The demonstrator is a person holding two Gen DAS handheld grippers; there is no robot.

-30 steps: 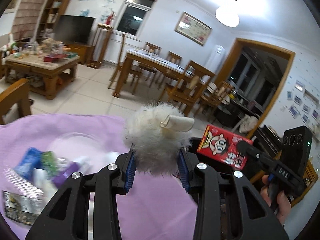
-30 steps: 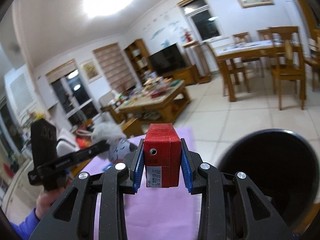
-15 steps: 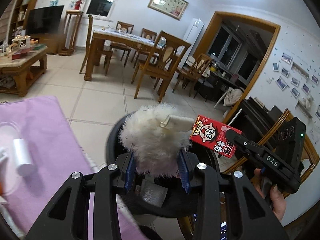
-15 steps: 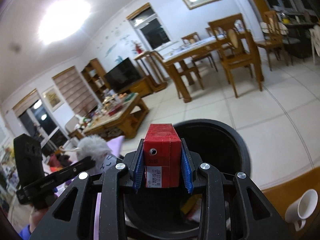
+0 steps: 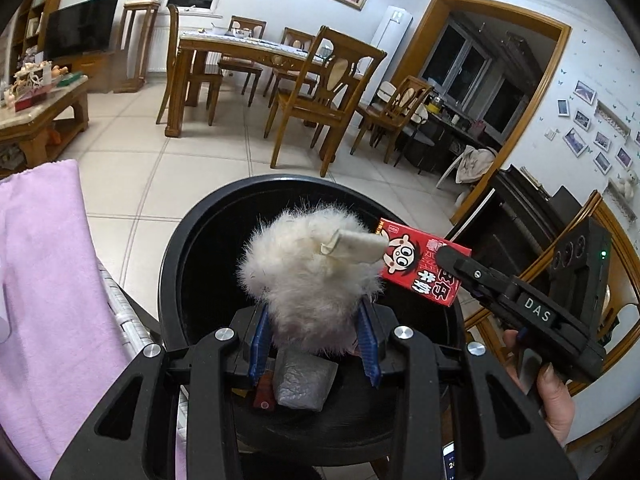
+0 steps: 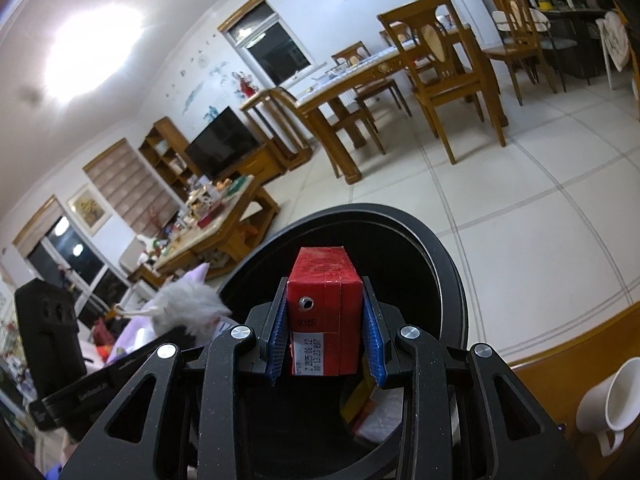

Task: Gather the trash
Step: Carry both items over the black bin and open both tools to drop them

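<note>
Two wrist fisheyes, both angled down, close above the black bin (image 5: 176, 248), dining set (image 6: 432, 64) shared behind

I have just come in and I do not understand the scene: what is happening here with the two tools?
A person is collecting trash with a handheld gripper in each hand. The left gripper is shut on a fluffy white ball, and the right gripper is shut on a red drink carton. Both are held over the open black bin, which already holds some rubbish. Nothing has been dropped yet.
</note>
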